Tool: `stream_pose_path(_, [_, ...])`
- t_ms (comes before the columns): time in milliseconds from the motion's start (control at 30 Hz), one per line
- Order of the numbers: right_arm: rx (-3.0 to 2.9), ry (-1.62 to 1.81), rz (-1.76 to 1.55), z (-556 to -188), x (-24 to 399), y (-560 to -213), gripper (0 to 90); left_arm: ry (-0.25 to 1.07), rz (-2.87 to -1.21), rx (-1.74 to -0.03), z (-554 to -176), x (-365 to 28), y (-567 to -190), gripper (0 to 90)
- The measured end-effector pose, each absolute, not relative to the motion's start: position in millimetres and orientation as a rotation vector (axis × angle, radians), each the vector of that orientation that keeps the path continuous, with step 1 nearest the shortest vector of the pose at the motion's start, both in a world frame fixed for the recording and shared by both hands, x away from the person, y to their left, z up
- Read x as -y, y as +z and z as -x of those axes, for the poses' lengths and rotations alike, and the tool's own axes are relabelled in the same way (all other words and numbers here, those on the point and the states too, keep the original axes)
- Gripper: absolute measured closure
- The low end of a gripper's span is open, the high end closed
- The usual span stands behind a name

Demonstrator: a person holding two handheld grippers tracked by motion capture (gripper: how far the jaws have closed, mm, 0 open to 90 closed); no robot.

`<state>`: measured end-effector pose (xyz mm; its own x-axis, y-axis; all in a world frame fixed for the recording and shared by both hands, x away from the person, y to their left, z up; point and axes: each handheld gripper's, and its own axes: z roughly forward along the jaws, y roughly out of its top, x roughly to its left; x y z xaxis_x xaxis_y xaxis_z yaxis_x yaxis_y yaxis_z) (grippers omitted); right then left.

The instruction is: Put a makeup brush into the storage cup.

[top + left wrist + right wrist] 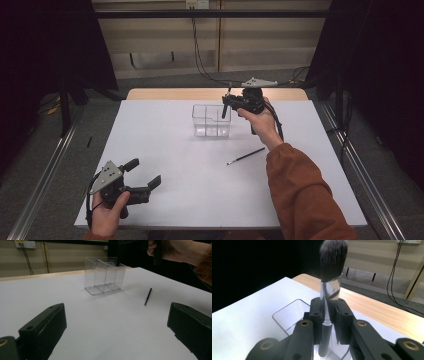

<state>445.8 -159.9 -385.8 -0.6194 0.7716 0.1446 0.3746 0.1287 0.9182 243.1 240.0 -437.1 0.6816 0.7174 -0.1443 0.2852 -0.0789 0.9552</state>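
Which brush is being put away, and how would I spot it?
Find the clear organizer at the far middle of the white table. Just above its right compartment, the right gripper holds a thick brush upright: fluffy dark bristles, shiny silver collar, unlike the thin black brush lying flat nearer the person.

The high view looks forward and down on the whole white surface (200, 170) from the person's side. The left gripper view sits low near that surface, facing the clear organizer (105, 275), which the close right gripper view looks down into (289, 315).
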Motion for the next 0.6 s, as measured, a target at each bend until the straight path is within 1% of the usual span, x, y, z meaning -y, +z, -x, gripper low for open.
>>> stream_pose_path(600, [-2.075,1.473,-1.131,-449,157,-399,78.7,0.434,-1.669,-0.816,-243,-240,-437,2.2])
